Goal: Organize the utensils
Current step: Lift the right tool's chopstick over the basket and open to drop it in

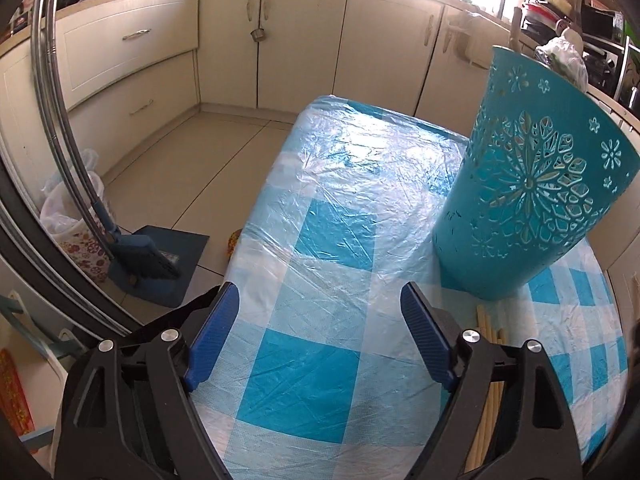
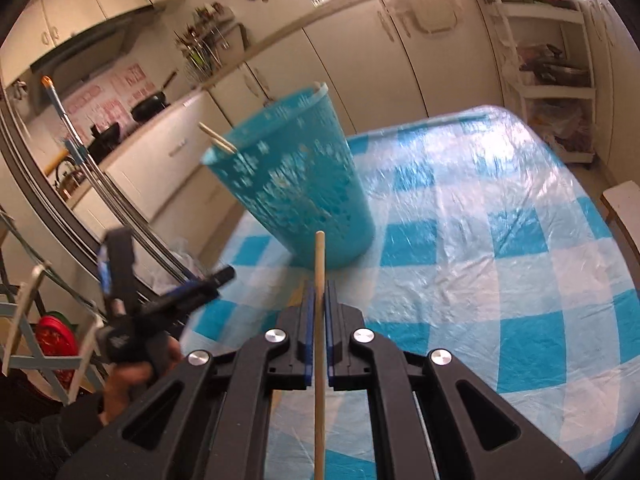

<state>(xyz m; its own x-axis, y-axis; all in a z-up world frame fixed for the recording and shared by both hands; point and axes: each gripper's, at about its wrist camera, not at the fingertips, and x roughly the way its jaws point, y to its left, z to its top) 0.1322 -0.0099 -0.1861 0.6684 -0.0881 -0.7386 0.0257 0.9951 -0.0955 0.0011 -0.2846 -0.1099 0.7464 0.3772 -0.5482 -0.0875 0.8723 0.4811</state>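
A teal cut-out holder (image 1: 524, 188) stands on the checkered table; in the right wrist view the holder (image 2: 296, 184) has two wooden chopsticks (image 2: 218, 138) sticking out of its rim. My right gripper (image 2: 319, 292) is shut on a wooden chopstick (image 2: 319, 352), held above the table just in front of the holder. My left gripper (image 1: 320, 300) is open and empty, left of the holder; it also shows in the right wrist view (image 2: 160, 276). Several wooden chopsticks (image 1: 490, 328) lie on the table by its right finger.
The table (image 1: 320, 208) has a blue-and-white cloth under clear plastic. Kitchen cabinets (image 1: 304, 40) run behind it. A dustpan and brush (image 1: 156, 264) and a bag (image 1: 76, 216) stand on the floor at left. A white shelf (image 2: 548, 60) stands at far right.
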